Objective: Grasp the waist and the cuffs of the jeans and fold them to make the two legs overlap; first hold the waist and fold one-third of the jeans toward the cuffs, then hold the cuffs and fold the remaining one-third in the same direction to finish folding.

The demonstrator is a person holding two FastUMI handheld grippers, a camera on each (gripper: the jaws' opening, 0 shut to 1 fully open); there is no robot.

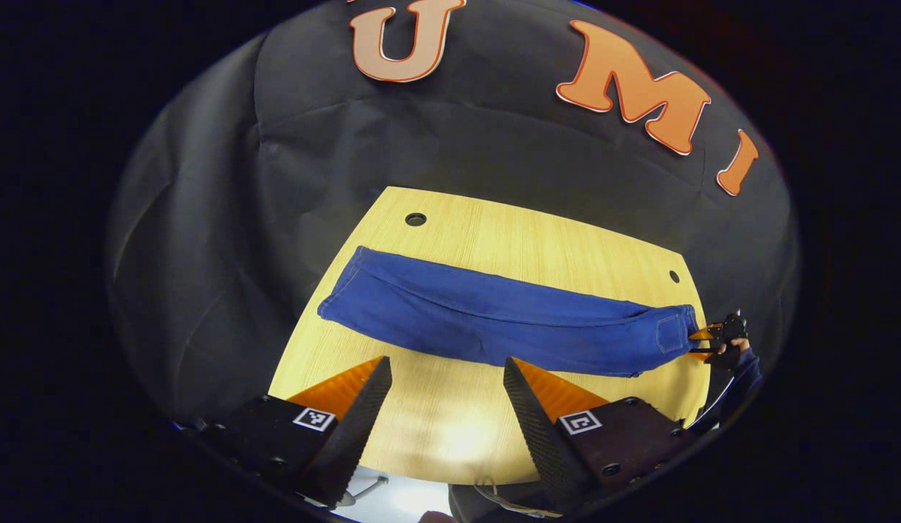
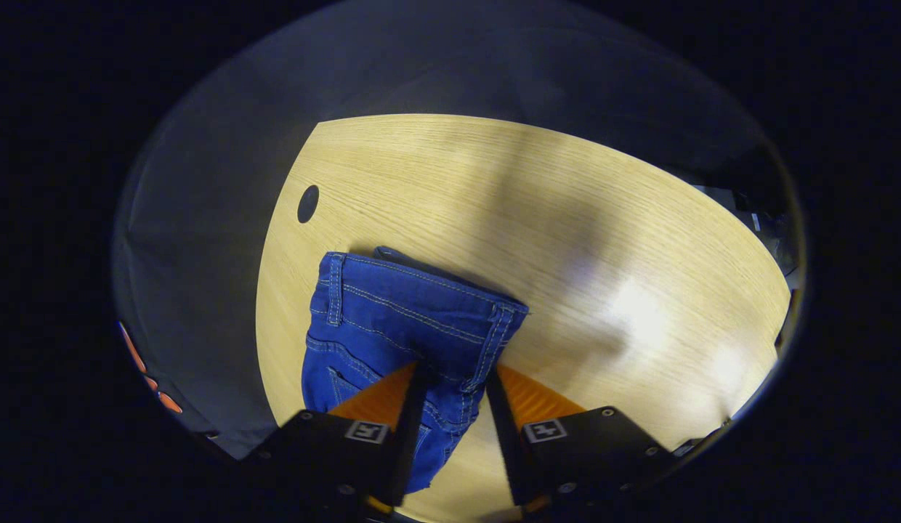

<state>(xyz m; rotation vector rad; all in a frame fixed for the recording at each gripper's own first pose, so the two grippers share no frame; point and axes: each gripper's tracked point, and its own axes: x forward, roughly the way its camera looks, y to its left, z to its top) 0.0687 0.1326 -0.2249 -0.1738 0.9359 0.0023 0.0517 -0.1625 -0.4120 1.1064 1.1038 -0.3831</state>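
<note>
The jeans [image 1: 494, 323] lie flat on the bench [image 1: 450, 428], already doubled lengthwise so the two legs overlap in one long band; in the left gripper view the band runs from the cuffs [image 1: 345, 290] at about 9 o'clock to the waist [image 1: 672, 330] at about 3 o'clock. The leg-overlap step reads as done; the step in hand is the first third-fold, waist toward cuffs. Your right gripper [image 2: 454, 403] is at the waist: in the right gripper view the waistband [image 2: 421, 305] sits between the two fingers, which stand narrow with denim in the gap. I cannot tell whether both pads press on the cloth or merely bracket it, so confirm the pinch before lifting. The same gripper shows far off in the left gripper view at 3 o'clock, touching the waist end. Your left gripper [image 1: 447, 403] hovers near the bench's front edge, fingers wide apart, holding nothing, well short of the denim. Next move, as I judge it: secure both layers at the waist, lift just enough to clear the bench, and carry the waist toward 9 o'clock. Risk: a grip on one layer only would let the legs slide apart.
</note>
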